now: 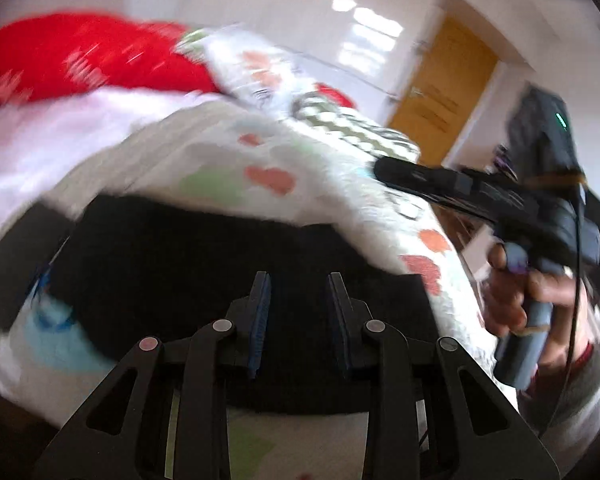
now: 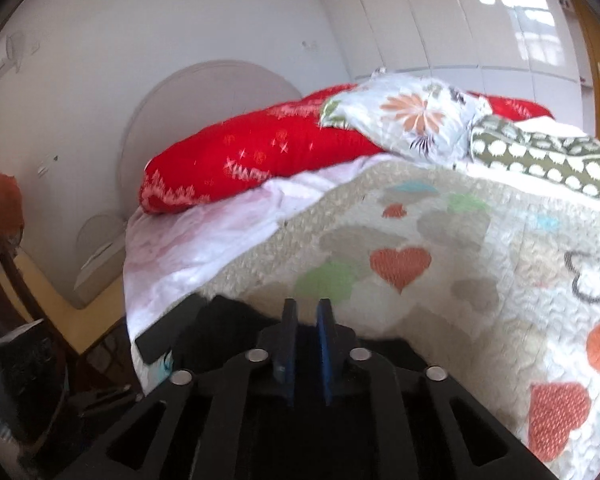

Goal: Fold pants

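Note:
Black pants (image 1: 204,264) lie folded on the heart-patterned quilt (image 1: 228,160) at the near edge of the bed. My left gripper (image 1: 299,280) hovers over them, jaws apart and empty. In the right wrist view the pants (image 2: 228,328) show dark just beyond my right gripper (image 2: 306,308), whose blue-padded jaws stand a narrow gap apart with nothing between them. The right gripper also shows from outside in the left wrist view (image 1: 384,170), held by a hand above the quilt to the right of the pants.
A red pillow (image 2: 240,160), a floral pillow (image 2: 412,116) and a green dotted pillow (image 2: 540,156) lie at the head of the bed. A white sheet (image 2: 204,240) shows at its left edge. A dark wooden chair (image 2: 8,272) stands left of the bed. A wooden door (image 1: 440,92) is behind.

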{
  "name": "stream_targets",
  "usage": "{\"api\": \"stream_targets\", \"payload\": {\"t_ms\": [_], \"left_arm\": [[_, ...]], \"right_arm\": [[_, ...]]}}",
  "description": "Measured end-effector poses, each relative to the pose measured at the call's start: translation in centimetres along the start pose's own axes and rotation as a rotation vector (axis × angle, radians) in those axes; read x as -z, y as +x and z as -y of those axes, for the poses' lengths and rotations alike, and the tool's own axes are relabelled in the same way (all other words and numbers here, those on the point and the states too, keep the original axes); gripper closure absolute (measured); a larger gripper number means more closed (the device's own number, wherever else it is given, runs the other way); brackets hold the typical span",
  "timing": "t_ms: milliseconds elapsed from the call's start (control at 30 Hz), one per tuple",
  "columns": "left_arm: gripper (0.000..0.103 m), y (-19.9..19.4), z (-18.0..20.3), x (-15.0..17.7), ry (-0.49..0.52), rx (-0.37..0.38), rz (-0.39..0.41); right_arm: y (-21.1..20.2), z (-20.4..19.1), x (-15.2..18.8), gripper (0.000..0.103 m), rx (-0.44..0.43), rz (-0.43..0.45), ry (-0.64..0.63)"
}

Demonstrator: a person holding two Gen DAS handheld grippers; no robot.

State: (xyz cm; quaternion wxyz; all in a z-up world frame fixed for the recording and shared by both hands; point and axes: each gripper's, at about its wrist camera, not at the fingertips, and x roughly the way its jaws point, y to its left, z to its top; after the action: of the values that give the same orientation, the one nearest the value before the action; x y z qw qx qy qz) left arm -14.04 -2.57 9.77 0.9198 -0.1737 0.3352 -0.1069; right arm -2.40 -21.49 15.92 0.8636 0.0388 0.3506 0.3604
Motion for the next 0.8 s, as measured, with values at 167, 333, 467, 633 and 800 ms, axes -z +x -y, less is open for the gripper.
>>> {"api": "stream_targets", "payload": {"t_ms": [167,333,467,633,800], "left_arm": [[0.047,-1.6,-6.1,1.6,-0.191,-0.147,0.019],[0.037,-0.2,-10.0,2.8,-0.348,-0.182,-0.034],[0.027,3.1,-10.8,3.2,-0.385,-0.16,-0.119],[0.007,4.1,-10.4,2.3,-0.379,-0.133,-0.05],[0.077,4.3,-9.1,0.7,-0.261,-0.106,-0.038]], "right_arm": [[5.3,-3.1,0.4,0.052,-0.021,-0.141,-0.13],[12.3,-6.6,0.2,0.052,-0.021,-0.258,-0.269],[18.0,-8.6,-0.5,0.046,0.006,-0.321,-0.364],[22.8,-7.5,-0.1,0.055,-0.067,-0.364,-0.28],[20.0,-7.1,-0.6,0.084,-0.11,-0.302,-0.257]]}}
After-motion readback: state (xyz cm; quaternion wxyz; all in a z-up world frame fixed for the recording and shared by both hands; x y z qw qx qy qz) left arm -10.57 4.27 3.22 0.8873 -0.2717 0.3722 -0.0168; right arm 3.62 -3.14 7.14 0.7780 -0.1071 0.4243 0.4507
